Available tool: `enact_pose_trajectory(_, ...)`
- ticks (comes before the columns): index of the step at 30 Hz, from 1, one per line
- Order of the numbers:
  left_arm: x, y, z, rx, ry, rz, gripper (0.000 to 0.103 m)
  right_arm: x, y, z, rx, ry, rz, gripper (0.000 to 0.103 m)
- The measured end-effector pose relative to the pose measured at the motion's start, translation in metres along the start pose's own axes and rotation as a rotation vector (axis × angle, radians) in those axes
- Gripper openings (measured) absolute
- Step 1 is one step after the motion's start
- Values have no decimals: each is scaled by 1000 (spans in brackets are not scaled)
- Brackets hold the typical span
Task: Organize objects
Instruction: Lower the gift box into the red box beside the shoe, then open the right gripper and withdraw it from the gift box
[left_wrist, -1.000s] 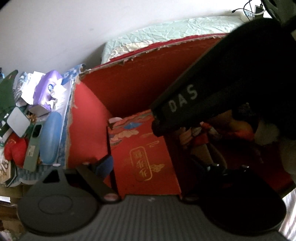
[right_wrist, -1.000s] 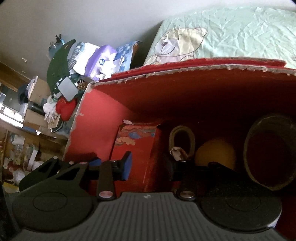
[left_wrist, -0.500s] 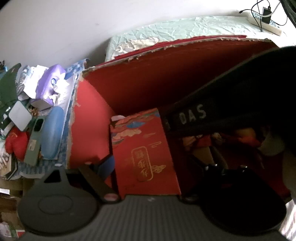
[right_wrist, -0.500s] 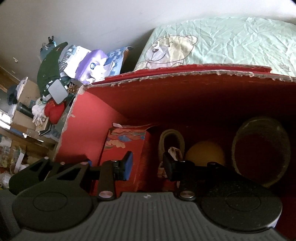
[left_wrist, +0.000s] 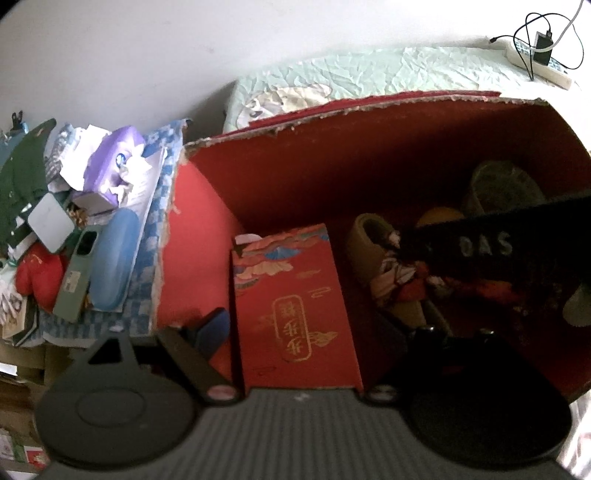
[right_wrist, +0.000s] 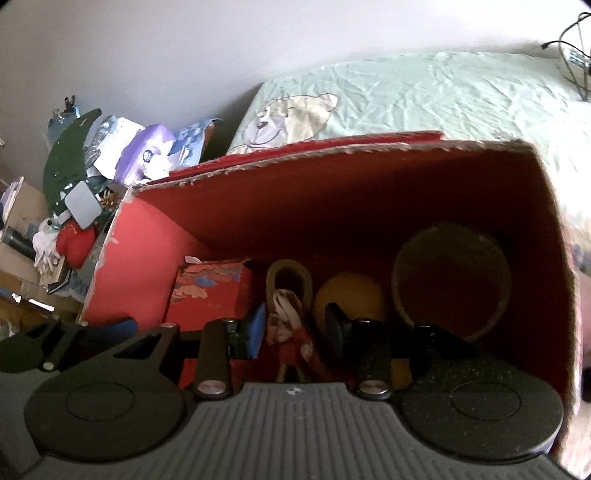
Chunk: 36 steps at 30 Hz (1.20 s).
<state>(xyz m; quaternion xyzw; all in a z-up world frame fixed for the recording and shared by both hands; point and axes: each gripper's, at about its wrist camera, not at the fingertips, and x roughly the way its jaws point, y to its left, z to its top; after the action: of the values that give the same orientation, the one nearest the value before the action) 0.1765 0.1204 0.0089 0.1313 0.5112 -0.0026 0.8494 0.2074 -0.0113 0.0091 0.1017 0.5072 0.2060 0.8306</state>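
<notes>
A big red carton (left_wrist: 199, 236) (right_wrist: 140, 251) stands open on the bed. Inside at its left stands a red gift box (left_wrist: 295, 314) (right_wrist: 210, 291) with gold characters. My left gripper (left_wrist: 316, 326) is open, its fingers straddling this box with a small gap at the blue pad. A small doll in red and white (left_wrist: 399, 284) (right_wrist: 288, 332) lies beside the box. My right gripper (right_wrist: 295, 326) is open with the doll between its pads, not pinched. Its black body (left_wrist: 480, 247) crosses the right of the left wrist view.
Also in the carton: a tape roll (right_wrist: 291, 273), a yellow ball (right_wrist: 351, 295) and a wide ring-shaped roll (right_wrist: 450, 280). A pale green bed sheet (right_wrist: 424, 103) lies behind. Left of the carton is a clutter pile with a purple tissue pack (left_wrist: 110, 166). A power strip (left_wrist: 539, 62) sits far right.
My right gripper has shifted right and lower in the carton, so the doll now sits between its pads. Its body has dropped in the left wrist view, uncovering the tape roll and ball.
</notes>
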Motion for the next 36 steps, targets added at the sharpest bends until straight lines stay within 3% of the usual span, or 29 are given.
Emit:
enact_pose_trajectory(17,-20,-4,-7,-49,-21,32,88,-38,1,-21,-18,-87,-96,44)
enact_pose_trajectory(22,-24,-3,-12,-82,-15,44,88,-45,2,-26,-19,-100,-101,49)
enact_pose_trajectory(36,-51,-11,-17,-144,-44,9,88,-76,1,-41,-77,-144,-88,49)
